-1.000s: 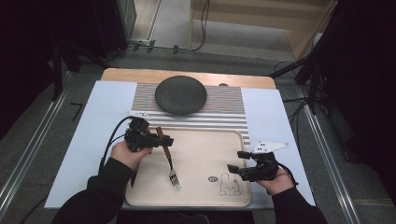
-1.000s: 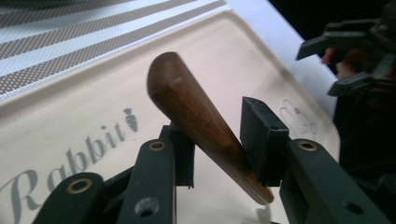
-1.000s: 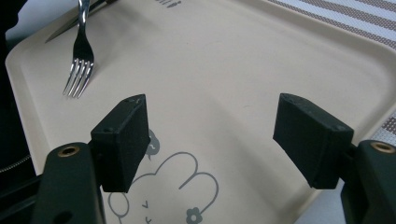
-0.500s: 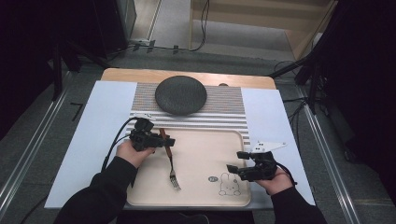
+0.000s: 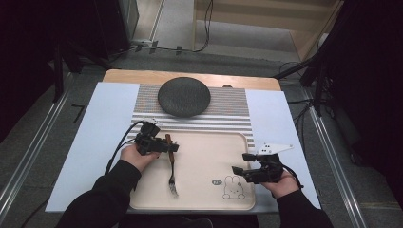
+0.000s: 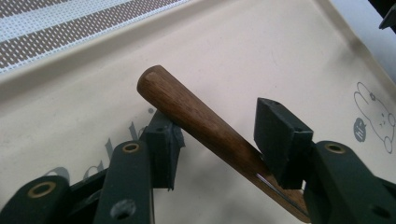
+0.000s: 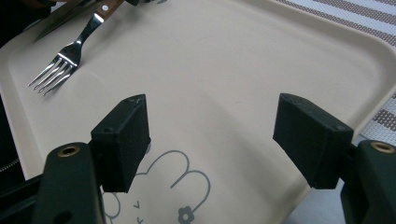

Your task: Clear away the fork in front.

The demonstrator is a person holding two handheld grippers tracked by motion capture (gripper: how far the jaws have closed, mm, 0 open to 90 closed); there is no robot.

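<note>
High view: the left claw (image 5: 172, 147) sits over the near-left part of a beige tray (image 5: 209, 147) that rests on the counter (image 5: 100, 123). A fork (image 5: 171, 166) with a wooden handle lies on the tray, handle toward the far side, tines toward the person. The handle end passes between the left claw's jaws.

Left gripper view: the wooden handle (image 6: 205, 123) runs slantwise between the two black jaws. The jaws have just been opening and now stand apart. The handle lies close against the inner faces of both pads; whether it touches either one cannot be told. The handle's rounded end projects past the jaws over the tray floor (image 6: 243, 51).

High view: the right claw (image 5: 236, 171) hovers over the near-right corner of the tray, just beside a printed rabbit figure (image 5: 233, 188). Right gripper view: its jaws stand wide apart with nothing between them; the tray floor and the rabbit outline (image 7: 173, 186) lie beneath. The fork's tines (image 7: 53, 72) lie well apart from this claw, toward the upper left of that view.

High view: a dark round plate (image 5: 184, 96) rests on a striped mat (image 5: 228, 116) beyond the tray.
</note>
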